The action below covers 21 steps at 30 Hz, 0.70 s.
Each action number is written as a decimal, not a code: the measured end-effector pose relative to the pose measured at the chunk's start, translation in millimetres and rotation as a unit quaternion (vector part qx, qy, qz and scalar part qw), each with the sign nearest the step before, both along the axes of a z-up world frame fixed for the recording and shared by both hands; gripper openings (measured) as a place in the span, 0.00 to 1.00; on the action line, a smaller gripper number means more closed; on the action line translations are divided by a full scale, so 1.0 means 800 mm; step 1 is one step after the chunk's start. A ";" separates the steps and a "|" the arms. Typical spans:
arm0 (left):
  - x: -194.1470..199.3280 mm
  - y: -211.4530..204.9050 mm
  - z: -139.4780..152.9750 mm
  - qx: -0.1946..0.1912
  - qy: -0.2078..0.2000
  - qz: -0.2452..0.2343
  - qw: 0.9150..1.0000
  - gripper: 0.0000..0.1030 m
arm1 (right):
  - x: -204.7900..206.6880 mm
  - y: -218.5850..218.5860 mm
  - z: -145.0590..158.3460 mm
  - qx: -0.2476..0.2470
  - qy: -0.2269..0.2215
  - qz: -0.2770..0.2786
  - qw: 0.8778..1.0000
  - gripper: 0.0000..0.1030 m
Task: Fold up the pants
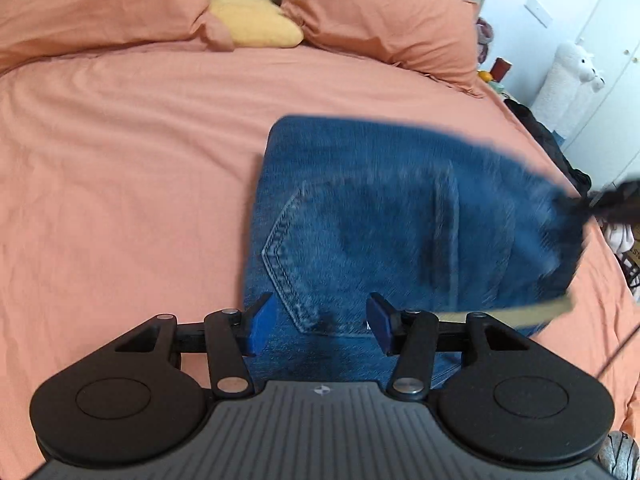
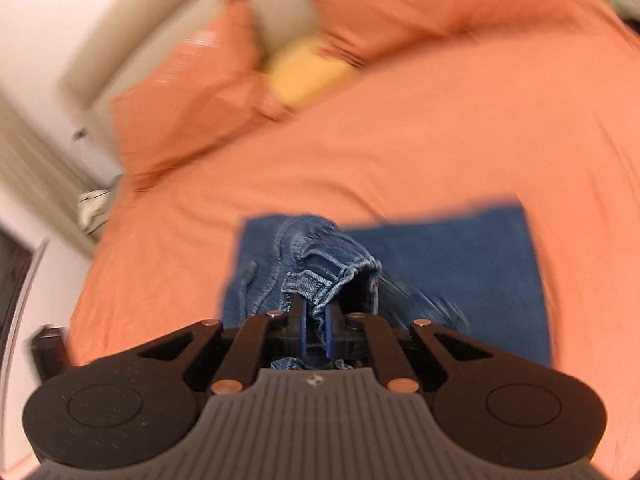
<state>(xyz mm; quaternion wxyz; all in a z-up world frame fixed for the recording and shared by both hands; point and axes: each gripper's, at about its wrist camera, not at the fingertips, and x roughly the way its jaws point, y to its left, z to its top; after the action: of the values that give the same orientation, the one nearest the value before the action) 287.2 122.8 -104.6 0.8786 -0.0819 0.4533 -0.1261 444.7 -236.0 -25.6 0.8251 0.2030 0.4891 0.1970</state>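
Note:
Blue jeans (image 1: 384, 216) lie on the orange bed sheet (image 1: 120, 168), back pocket up. My left gripper (image 1: 320, 322) hovers over their near edge, open, with its blue pads (image 1: 262, 326) on either side of the pocket's lower corner and not pressing the cloth. The jeans' right side is lifted and blurred, running up to a dark blurred shape (image 1: 612, 200) at the right edge. In the right wrist view my right gripper (image 2: 316, 316) is shut on a bunched fold of the jeans' waistband (image 2: 320, 276), which is raised off the flat part of the jeans (image 2: 460, 264).
Two orange pillows (image 1: 380, 12) and a yellow cushion (image 1: 256, 20) lie against the headboard at the far end. A white plush toy (image 1: 572, 76), dark clothes (image 1: 548, 136) and white cupboards stand beyond the bed's right edge. Bare sheet spreads to the left of the jeans.

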 end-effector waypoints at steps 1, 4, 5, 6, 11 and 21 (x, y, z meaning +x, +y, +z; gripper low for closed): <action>0.000 -0.003 0.002 0.003 -0.001 -0.002 1.000 0.59 | -0.001 -0.009 -0.019 -0.004 0.015 -0.014 1.000 0.03; 0.005 -0.013 0.006 0.015 -0.003 -0.013 1.000 0.59 | 0.002 -0.032 -0.073 0.007 0.041 -0.041 0.998 0.03; 0.008 -0.017 0.006 0.020 -0.003 -0.014 1.000 0.59 | 0.003 -0.035 -0.087 0.010 0.053 -0.047 0.997 0.03; 0.013 -0.019 0.006 0.024 -0.002 -0.013 1.000 0.59 | 0.003 -0.037 -0.099 0.006 0.061 -0.053 0.997 0.03; 0.043 -0.025 -0.017 0.052 0.031 0.004 0.998 0.57 | 0.013 -0.030 -0.135 -0.004 0.060 -0.048 0.997 0.04; 0.070 -0.021 -0.071 0.095 0.092 -0.005 0.991 0.59 | 0.028 -0.058 -0.161 0.084 0.069 -0.057 0.992 0.34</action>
<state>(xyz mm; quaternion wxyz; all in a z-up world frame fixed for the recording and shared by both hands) 343.1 105.7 -161.1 0.8361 -0.0075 0.5428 -0.0787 467.0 -282.5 -154.1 0.7793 0.3120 0.5143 0.1756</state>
